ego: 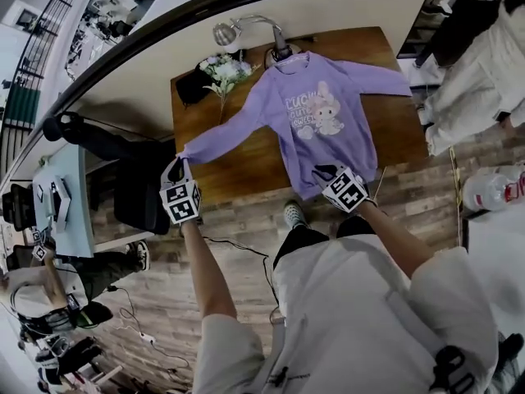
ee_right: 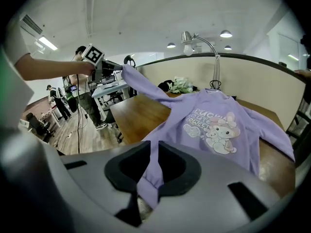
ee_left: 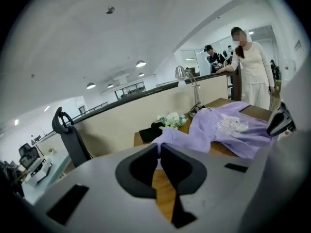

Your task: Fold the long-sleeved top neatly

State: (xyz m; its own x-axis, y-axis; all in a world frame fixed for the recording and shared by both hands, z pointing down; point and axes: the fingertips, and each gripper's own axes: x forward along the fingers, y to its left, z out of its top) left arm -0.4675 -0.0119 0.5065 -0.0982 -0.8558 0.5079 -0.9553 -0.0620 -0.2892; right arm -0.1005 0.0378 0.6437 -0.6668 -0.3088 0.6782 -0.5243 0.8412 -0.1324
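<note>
A purple long-sleeved top with a bunny print lies front up on the wooden table. One sleeve is pulled out straight, rising past the table's left corner. My left gripper is shut on that sleeve's cuff; in the left gripper view a sliver of purple cloth shows between the closed jaws. My right gripper is shut on the top's hem at the table's near edge, and a fold of purple fabric hangs from its jaws. The other sleeve lies flat to the right.
A desk lamp, a bunch of flowers and a black object stand at the table's far left. A low wall runs behind the table. A black chair stands left of it. People stand at the right.
</note>
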